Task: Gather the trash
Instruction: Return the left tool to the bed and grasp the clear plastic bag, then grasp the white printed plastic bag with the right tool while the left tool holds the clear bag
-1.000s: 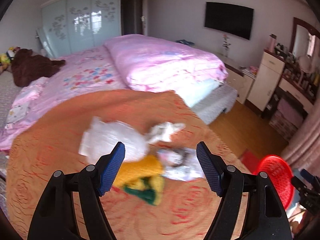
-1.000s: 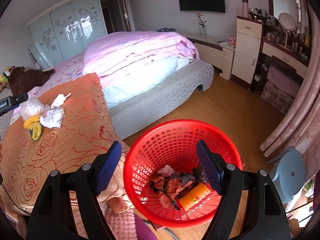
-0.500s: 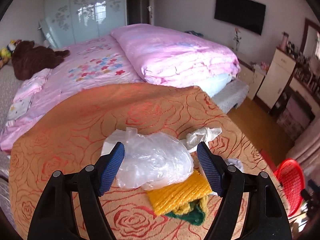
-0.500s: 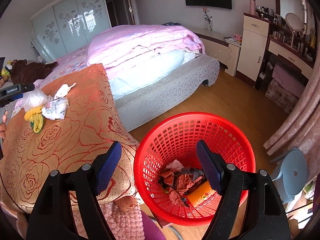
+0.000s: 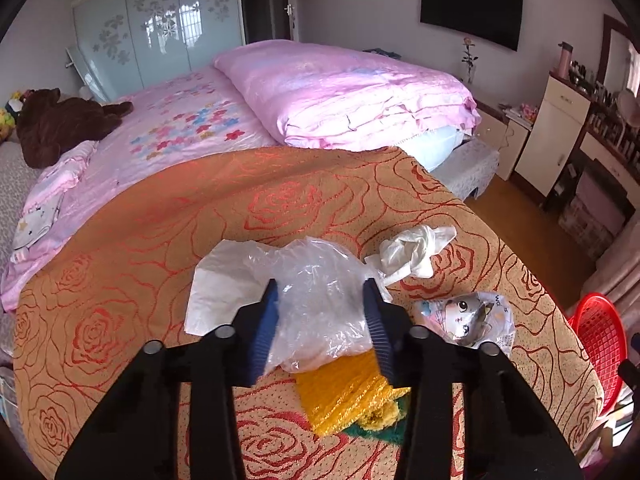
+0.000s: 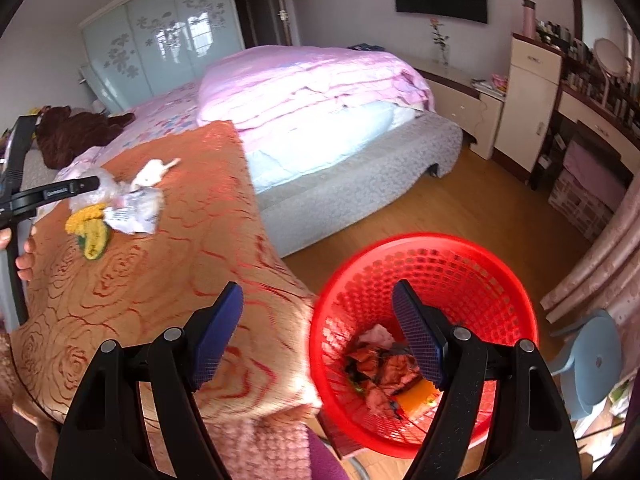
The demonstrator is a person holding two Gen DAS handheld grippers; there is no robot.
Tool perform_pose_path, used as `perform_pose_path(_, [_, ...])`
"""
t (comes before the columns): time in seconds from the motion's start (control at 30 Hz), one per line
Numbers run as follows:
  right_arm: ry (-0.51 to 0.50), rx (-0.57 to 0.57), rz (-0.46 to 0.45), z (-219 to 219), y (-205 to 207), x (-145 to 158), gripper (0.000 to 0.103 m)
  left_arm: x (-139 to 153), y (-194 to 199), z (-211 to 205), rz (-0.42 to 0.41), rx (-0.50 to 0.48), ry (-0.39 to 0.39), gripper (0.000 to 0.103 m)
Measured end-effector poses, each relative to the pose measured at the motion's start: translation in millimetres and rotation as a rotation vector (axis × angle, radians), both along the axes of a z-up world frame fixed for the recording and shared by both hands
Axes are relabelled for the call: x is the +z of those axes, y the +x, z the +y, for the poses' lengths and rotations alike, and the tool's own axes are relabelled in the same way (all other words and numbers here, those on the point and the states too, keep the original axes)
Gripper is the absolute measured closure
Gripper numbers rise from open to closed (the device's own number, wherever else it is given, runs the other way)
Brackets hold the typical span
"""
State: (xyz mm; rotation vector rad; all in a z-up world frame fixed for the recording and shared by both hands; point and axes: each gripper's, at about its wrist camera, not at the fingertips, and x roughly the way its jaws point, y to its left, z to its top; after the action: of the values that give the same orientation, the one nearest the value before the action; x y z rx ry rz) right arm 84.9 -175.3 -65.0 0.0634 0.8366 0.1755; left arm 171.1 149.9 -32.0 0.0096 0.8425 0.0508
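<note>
The clear plastic bag (image 5: 316,300) lies crumpled on the orange rose-patterned bedspread (image 5: 160,240), and the left tool (image 5: 320,316) has just been closing on it: its blue pads now press into the film from both sides, so the bag bulges between them. It is thin, glossy and wrinkled, with a flat white flap spreading out to its left, and it rests partly on top of a yellow-and-green knitted cloth (image 5: 352,396).

Around it, three more pieces wait on the bedspread — a knotted white rag (image 5: 412,250) just beyond the bag, a crushed printed wrapper (image 5: 466,318) with a cartoon face to the right, and the knitted cloth (which may or may not count as trash).

Off the foot of the bed stands the red basket (image 6: 480,256) on the wooden floor, already holding a heap of crumpled scraps and something orange. The right tool (image 6: 318,338) hovers over the basket's near rim and the bed's edge, its jaws apart and nothing between them.

So the job looks partly done: some litter is binned, the bag is gripped but not yet lifted, and the rest is left.
</note>
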Motion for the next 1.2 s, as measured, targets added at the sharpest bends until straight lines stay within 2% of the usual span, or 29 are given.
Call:
perform_pose_path(0.13, [0.015, 0.054, -0.016, 25, 7, 9, 0.029, 9, -9, 5, -0.031, 0.006, -0.014, 0.073])
perform_pose_path(0.33, [0.022, 0.134, -0.042, 70, 28, 19, 0.029, 37, -38, 13, -0.122, 0.014, -0.028, 0.073])
perform_pose_path(0.5, [0.052, 0.188, -0.017, 108, 50, 17, 0.029, 49, -67, 18, -0.175, 0.042, -0.025, 0.073])
perform_pose_path(0.7, [0.056, 0.218, 0.004, 143, 79, 12, 0.029, 46, -90, 25, -0.199, 0.05, -0.029, 0.073])
perform_pose_path(0.97, [0.038, 0.266, 0.038, 175, 105, -4, 0.029, 34, -99, 37, -0.189, 0.073, -0.054, 0.073])
perform_pose_path(1.03, [0.035, 0.275, 0.049, 179, 108, -9, 0.033, 32, -101, 38, -0.186, 0.076, -0.054, 0.073])
perform_pose_path(1.2, [0.032, 0.326, 0.047, 187, 103, -11, 0.054, 30, -106, 39, -0.19, 0.085, -0.066, 0.073])
